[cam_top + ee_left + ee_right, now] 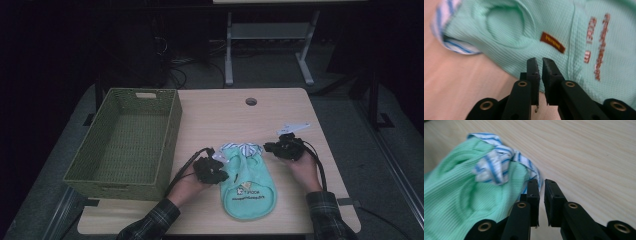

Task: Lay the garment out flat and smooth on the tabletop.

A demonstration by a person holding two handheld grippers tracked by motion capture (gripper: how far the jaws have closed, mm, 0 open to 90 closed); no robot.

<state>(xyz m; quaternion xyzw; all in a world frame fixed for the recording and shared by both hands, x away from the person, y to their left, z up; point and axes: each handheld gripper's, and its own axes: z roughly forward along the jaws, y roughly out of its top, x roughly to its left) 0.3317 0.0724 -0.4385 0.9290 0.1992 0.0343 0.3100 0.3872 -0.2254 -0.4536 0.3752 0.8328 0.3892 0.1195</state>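
In the high view a small mint-green garment point(248, 187) lies flat on the wooden table point(280, 112), in the lower middle of the frame, with its blue-striped trim point(243, 148) at the upper end and dark printed letters near the lower end. To the left of it, in the left half of the frame, stands an empty green woven basket point(127, 142). The left gripper point(211, 170) is at the left edge of the garment, just below the middle of the frame, and the right gripper point(285, 147) is at the upper right of the garment, just beside the striped trim. In the left gripper view its two black jaws rise from the bottom centre with only a thin slit between them; nothing is caught in that slit, and their tips stand over the edge of the green cloth point(529, 37), below a small brown label point(552, 42). In the right gripper view the jaws are also nearly closed and hold nothing; their tips are just beside the striped trim point(496, 166), at the right border of the green cloth point(456, 202), with bare table on their right. Both sleeves of the person are checked.
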